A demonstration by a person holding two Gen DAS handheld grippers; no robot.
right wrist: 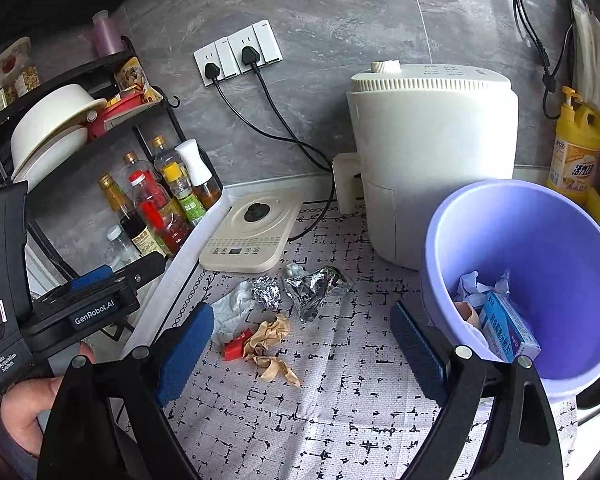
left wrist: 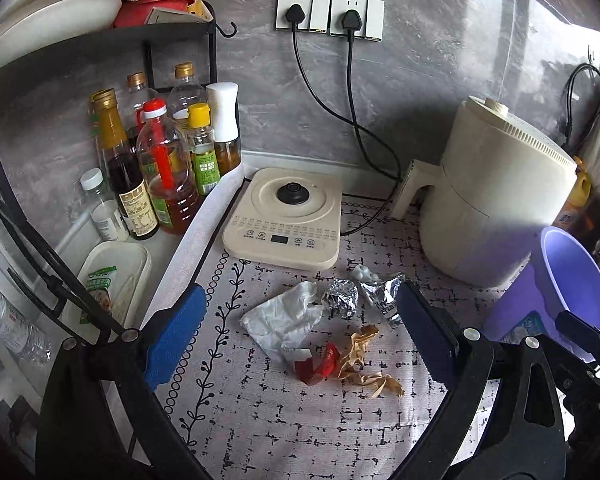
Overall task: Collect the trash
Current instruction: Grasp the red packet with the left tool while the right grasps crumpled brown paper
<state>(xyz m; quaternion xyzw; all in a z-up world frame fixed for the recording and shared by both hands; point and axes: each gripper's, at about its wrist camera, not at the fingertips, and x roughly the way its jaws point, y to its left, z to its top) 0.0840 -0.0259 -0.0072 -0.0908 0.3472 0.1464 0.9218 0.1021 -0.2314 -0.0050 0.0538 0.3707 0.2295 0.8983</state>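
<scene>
My left hand-held gripper (left wrist: 300, 336) and right hand-held gripper (right wrist: 304, 344) both stand wide with nothing between the pads. On the table (right wrist: 340, 420) the trash lies in a loose cluster: white tissue (left wrist: 288, 316), foil ball (left wrist: 341, 299) at its two o'clock, torn foil wrapper (left wrist: 382, 294), red scrap (left wrist: 320, 366), crumpled brown paper (left wrist: 360, 356). All looks light and crushable; I'd pinch the brown paper across its bunched middle. The purple bin (right wrist: 540, 280) sits at three o'clock.
</scene>
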